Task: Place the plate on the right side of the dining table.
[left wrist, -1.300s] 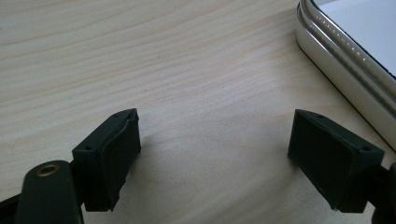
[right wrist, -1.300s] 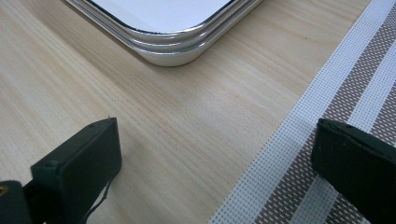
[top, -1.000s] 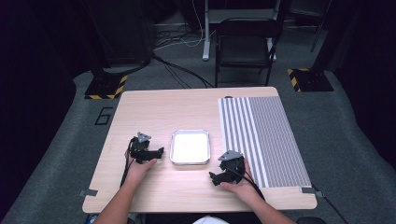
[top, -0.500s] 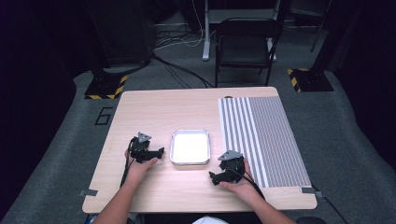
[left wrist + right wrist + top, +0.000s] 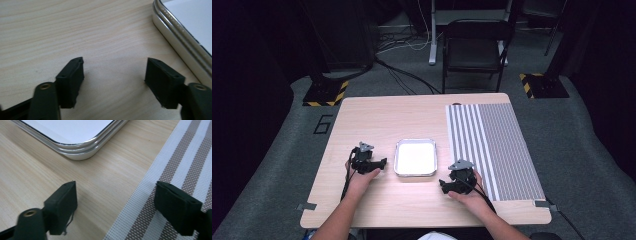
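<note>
currently, left gripper [image 5: 383,163]: jaws apart, just narrowing, nothing between, beside tray [image 5: 415,173]
right gripper [image 5: 442,184]: same, mat [image 5: 492,150] edge

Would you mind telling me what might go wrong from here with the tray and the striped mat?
1. The tray has a low, rounded metal rim; jaws may slip off it.
2. The right gripper, jaws open and just been closing on nothing, sits over the striped mat edge and could snag or drag it.
3. The left gripper could nudge the tray sideways.

Dark recording studio: black curtains [image 5: 257,75], hazard-taped stand bases [image 5: 323,93].
</note>
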Demonstrator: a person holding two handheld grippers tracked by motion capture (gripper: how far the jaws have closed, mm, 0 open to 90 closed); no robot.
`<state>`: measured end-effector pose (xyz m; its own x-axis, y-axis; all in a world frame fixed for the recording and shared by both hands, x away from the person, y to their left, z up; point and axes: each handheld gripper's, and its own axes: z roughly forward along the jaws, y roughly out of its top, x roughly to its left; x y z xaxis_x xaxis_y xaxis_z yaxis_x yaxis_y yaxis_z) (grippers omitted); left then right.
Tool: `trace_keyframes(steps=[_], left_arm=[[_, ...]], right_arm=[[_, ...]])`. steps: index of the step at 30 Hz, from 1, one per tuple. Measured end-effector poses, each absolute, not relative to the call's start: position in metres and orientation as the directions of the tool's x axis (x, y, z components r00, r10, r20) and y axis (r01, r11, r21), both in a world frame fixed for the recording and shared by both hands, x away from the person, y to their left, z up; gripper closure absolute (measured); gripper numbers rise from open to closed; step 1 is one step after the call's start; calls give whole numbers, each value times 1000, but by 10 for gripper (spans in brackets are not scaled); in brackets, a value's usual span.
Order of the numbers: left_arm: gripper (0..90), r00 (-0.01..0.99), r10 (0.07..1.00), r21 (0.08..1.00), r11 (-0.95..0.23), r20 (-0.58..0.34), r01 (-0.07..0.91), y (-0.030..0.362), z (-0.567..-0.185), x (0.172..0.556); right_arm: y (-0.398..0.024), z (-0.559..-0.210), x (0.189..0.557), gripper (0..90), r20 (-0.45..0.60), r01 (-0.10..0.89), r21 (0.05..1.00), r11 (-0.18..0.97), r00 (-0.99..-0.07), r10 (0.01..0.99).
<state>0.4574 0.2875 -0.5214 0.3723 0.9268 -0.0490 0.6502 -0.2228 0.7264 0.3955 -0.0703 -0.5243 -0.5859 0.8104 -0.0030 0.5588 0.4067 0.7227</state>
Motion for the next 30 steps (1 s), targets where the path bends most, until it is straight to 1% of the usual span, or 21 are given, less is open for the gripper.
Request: trace_keyframes(steps=[1,2,4,5,8,9,11,12,13,14,15,16,18,20,23,26,30], left_arm=[[353,372,927,726,-223,-49,650,288,-521,457],[371,373,926,719,-215,-66,661,289,-520,457],[385,369,926,721,-203,-79,663,289,-520,456],[416,365,926,717,-188,-99,671,290,-519,456],[429,366,924,712,-183,-112,678,291,-518,456],[437,357,924,714,-161,-133,682,291,-517,455],[463,351,925,713,-147,-147,686,292,-515,454],[465,355,923,713,-148,-150,686,292,-515,454],[470,357,922,717,-146,-152,682,292,-514,453],[470,358,921,716,-148,-151,682,292,-513,452],[472,358,921,716,-148,-151,682,292,-513,452],[472,358,921,720,-145,-152,679,292,-512,450],[479,366,919,727,-152,-146,670,291,-510,447],[481,371,917,726,-157,-144,670,290,-508,445],[487,376,915,730,-154,-149,665,289,-507,443],[499,382,907,732,-136,-179,667,288,-506,438],[505,384,904,739,-128,-188,662,287,-504,435]], right_arm=[[-70,-524,395,214,-3,559,723,407,-586,810],[-70,-523,395,246,7,576,719,390,-567,823],[-71,-523,396,249,3,571,720,394,-569,822],[-71,-522,397,264,-2,570,718,399,-571,821],[-71,-522,396,279,7,580,715,390,-564,826],[-72,-521,397,312,13,581,719,382,-560,828],[-73,-520,398,334,15,578,725,374,-557,830],[-75,-519,399,336,4,568,727,386,-566,824],[-74,-518,399,348,14,574,729,374,-558,830],[-76,-518,400,381,8,562,735,379,-566,824],[-76,-518,400,381,8,562,735,379,-566,824],[-76,-517,400,400,17,564,738,371,-565,825],[-77,-513,402,462,40,568,733,374,-585,810],[-78,-511,403,501,48,565,737,370,-590,806],[-80,-508,405,517,65,568,742,355,-588,806],[-81,-506,406,530,83,566,752,337,-589,804],[-82,-505,407,530,106,573,754,320,-587,803]])
